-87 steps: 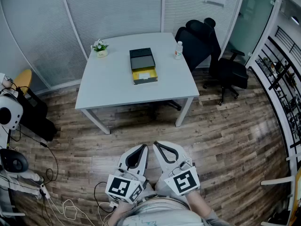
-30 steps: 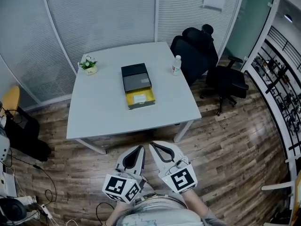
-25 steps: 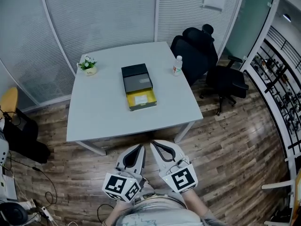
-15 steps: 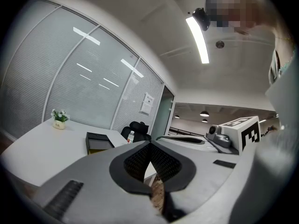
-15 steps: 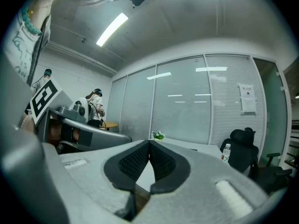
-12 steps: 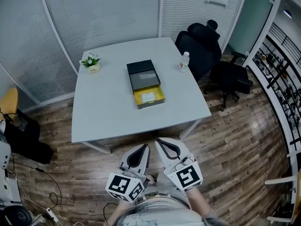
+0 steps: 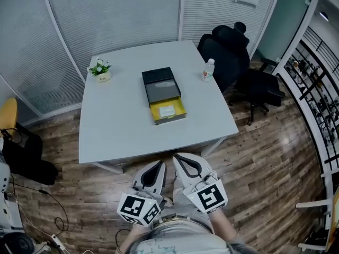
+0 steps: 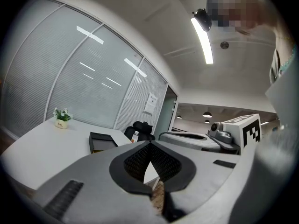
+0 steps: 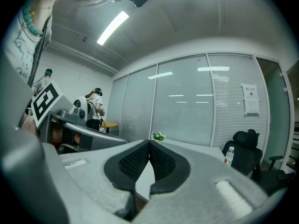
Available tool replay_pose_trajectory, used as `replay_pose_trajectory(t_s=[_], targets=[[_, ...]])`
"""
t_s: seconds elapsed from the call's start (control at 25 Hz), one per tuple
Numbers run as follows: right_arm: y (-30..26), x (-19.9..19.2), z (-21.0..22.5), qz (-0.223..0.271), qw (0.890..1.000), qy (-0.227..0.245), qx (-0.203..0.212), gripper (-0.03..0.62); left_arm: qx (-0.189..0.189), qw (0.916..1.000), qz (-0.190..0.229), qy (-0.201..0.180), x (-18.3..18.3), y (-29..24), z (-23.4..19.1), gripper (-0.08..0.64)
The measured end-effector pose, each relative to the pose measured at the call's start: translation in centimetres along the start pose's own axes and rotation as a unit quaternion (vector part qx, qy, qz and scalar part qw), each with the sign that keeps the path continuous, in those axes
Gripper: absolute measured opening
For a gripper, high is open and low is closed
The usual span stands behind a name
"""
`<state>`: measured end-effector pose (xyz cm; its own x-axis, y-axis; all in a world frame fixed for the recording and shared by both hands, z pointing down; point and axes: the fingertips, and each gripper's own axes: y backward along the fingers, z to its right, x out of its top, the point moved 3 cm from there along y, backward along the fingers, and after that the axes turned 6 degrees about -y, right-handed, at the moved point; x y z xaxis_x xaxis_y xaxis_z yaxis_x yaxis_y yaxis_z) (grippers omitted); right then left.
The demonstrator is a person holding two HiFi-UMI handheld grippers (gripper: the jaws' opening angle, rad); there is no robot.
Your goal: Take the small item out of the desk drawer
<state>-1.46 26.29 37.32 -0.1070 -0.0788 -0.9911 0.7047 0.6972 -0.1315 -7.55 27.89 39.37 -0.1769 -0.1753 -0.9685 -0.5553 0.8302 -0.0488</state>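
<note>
A black desk drawer box point(image 7: 160, 85) stands mid-table on the white table point(image 7: 116, 131); the left gripper view also shows the box point(image 8: 102, 142). Its yellow drawer point(image 7: 169, 111) is pulled out toward me, and a small pale item point(image 7: 167, 110) lies inside. My left gripper point(image 7: 160, 164) and right gripper point(image 7: 178, 156) hang side by side over the wooden floor, just short of the table's near edge. Both point level toward the table. Each is shut, pads meeting, with nothing between them: the left gripper point(image 8: 149, 143) and the right gripper point(image 9: 149, 142) show the same from close up.
A small potted plant point(image 7: 100, 70) sits at the table's far left corner and a water bottle point(image 7: 208, 70) at its far right edge. Two black office chairs point(image 7: 229, 51) point(image 7: 262, 86) stand to the right. Glass partitions point(image 7: 122, 9) run behind; cables point(image 7: 32, 194) lie on the floor at left.
The table has come nearer to both grippers as I walked toward it. Both grippers stayed shut and side by side.
</note>
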Motion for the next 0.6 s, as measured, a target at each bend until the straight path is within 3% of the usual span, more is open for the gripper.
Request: replay_pose_trajectory(t_s=[0.6], targets=[[-7.6,2.1,7.0,-0.002,0.999,0.012,0.033,0.003,0.012,0.9999,0.001,-0.011,3.0,-9.1,-4.9,-0.002]])
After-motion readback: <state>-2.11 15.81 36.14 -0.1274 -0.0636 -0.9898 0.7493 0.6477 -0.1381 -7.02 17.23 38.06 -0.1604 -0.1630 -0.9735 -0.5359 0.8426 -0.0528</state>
